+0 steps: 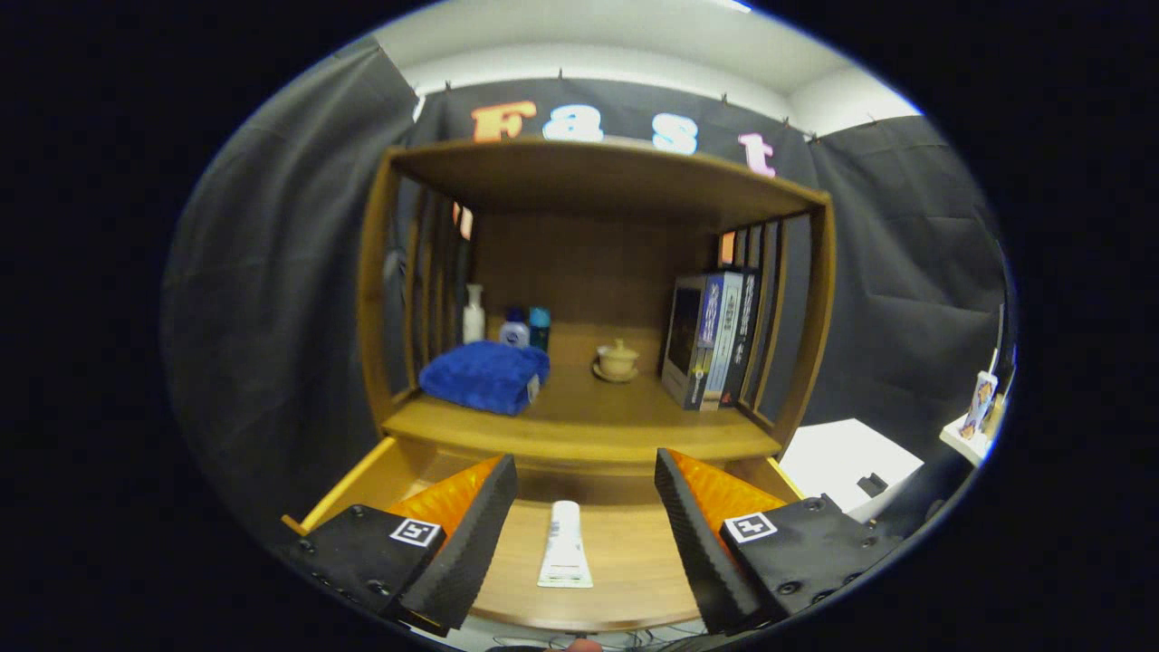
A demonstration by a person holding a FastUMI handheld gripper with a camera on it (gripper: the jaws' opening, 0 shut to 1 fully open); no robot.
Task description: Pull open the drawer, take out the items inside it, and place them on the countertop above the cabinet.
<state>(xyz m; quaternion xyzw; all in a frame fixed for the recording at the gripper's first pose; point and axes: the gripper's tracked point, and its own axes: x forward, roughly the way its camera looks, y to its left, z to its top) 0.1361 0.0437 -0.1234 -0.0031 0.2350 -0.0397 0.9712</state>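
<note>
Now poised with fingers (586,507) spread wide above the pulled-open wooden drawer (625,580), white squeeze tube (565,544) lying flat between them: best lowered straight, pinched mid-body, then lifted to the wooden counter (579,421).

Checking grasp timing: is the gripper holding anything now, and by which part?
Nothing held. The gripper is open, its fingers apart above the white tube lying in the open drawer.
</note>
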